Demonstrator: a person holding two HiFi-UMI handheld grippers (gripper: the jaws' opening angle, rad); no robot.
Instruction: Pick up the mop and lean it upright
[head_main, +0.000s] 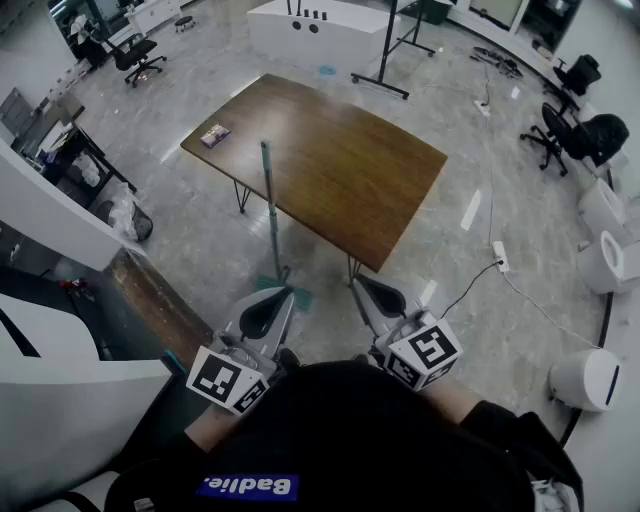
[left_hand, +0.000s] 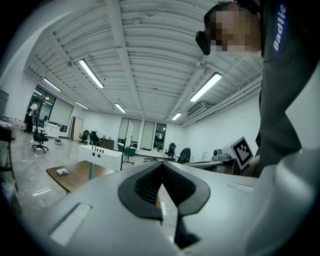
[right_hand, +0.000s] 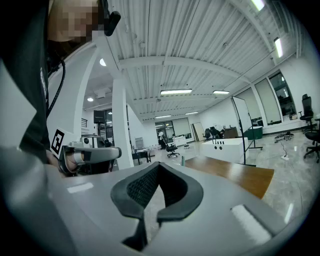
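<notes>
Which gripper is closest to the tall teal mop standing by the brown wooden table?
The left gripper: its tip is right beside the teal mop; the right gripper sits farther off.

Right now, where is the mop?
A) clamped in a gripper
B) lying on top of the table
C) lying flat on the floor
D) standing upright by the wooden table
D: the mop stands upright at the near edge of the wooden table, its head down on the floor.
</notes>
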